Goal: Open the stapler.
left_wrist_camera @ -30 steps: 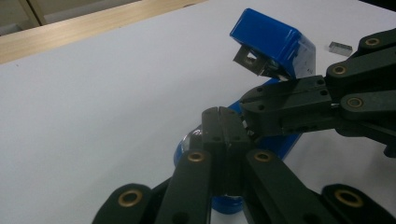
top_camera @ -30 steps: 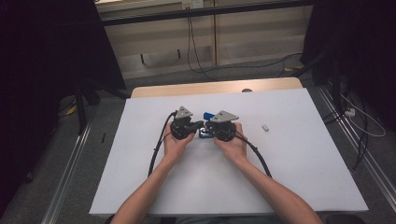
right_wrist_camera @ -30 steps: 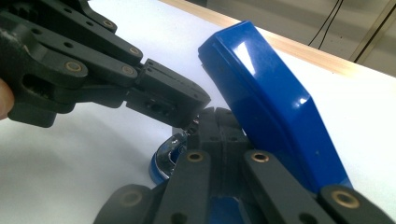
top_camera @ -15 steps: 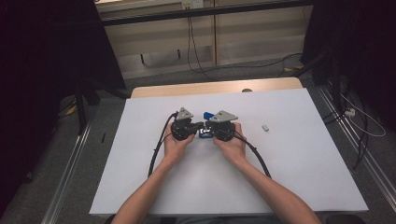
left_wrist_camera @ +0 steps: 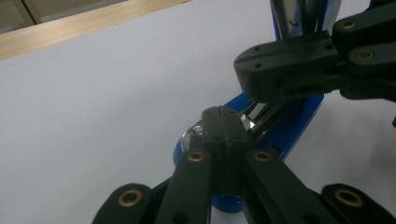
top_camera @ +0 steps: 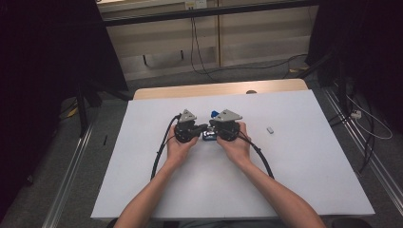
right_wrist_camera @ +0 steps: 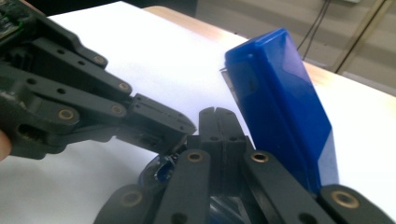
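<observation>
Together on the white sheet, both grippers meet tip to tip over a blue stapler. Left gripper has jaws pressed together at its hinge; right gripper likewise, jaws together just beside its blue body.

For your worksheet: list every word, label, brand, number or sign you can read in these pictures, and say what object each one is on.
No readable text anywhere.
Blue plastic object between the left gripper and the right gripper: plain surface, no label.
Small grey item on the white table: too small to tell.
</observation>
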Action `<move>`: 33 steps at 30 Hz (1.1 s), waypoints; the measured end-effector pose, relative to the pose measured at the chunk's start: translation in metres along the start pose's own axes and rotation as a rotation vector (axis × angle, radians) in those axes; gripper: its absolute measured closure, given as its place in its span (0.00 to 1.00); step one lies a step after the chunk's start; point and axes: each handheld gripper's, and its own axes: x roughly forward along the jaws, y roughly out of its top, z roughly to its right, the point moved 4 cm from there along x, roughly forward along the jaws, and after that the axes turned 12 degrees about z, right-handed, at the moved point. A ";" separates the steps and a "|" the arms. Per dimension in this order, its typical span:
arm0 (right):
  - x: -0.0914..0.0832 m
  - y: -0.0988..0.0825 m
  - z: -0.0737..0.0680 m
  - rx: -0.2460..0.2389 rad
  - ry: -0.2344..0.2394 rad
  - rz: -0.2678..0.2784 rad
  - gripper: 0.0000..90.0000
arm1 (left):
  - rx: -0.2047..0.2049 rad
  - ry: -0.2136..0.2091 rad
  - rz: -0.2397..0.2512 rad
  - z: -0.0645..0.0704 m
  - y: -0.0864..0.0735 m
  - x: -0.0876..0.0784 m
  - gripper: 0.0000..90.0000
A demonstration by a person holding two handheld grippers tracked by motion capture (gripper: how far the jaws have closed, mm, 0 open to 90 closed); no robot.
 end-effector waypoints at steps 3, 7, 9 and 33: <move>0.000 0.000 0.001 0.003 0.004 0.004 1.00 | 0.000 -0.002 0.001 0.000 0.000 0.000 1.00; 0.000 0.001 0.001 0.008 -0.002 0.005 1.00 | 0.004 -0.002 0.001 0.000 0.000 0.000 1.00; 0.000 0.001 0.002 0.006 -0.003 0.005 1.00 | 0.005 -0.002 0.002 0.000 0.000 0.000 1.00; -0.012 0.008 0.020 0.025 -0.050 0.026 1.00 | 0.001 -0.010 0.019 -0.002 -0.001 -0.001 1.00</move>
